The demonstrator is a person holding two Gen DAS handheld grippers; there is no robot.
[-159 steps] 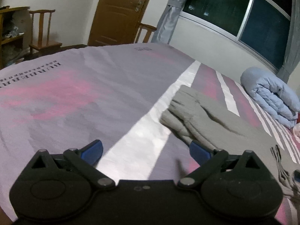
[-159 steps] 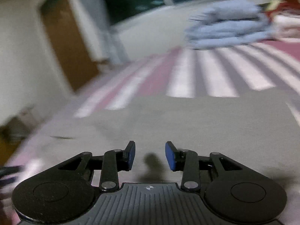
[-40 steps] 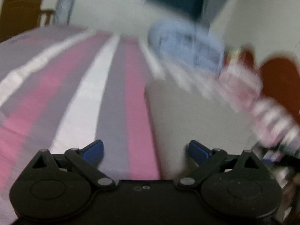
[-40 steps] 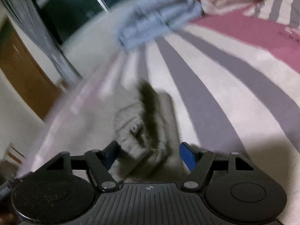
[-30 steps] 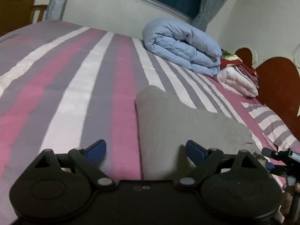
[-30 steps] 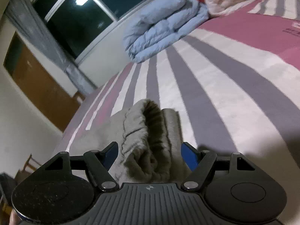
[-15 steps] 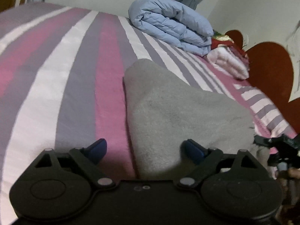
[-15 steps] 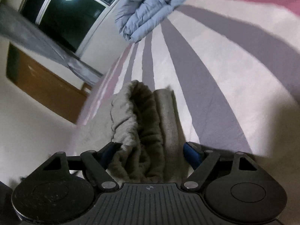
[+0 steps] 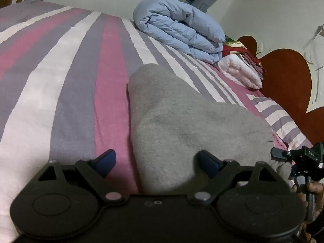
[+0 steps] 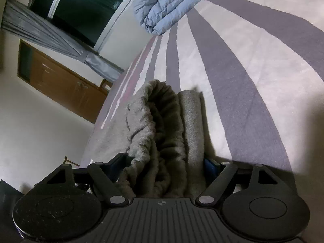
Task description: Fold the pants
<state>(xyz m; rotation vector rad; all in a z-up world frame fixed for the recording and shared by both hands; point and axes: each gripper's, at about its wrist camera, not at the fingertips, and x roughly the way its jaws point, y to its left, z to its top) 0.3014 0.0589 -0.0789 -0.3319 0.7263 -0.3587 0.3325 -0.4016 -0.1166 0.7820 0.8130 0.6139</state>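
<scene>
Left wrist view: striped bedspread (image 9: 66, 77) in pink, grey and white, filling most of the frame; folded blue duvet (image 9: 180, 30) at its far edge, under the window; grey pants (image 9: 182, 121) folded into a thick block near the bedspread's near edge, one folded corner pointing toward the duvet; left gripper (image 9: 156, 160) low over the block's near corner, jaws spread wide, blue pads clear of the cloth on either side; right gripper (image 9: 299, 158) at the block's right end. Right wrist view: pants (image 10: 162, 133) seen end-on, gathered waistband layers stacked; right gripper (image 10: 164, 166) astride that end, jaws just widened, cloth filling the gap, pad contact too hidden to tell.
</scene>
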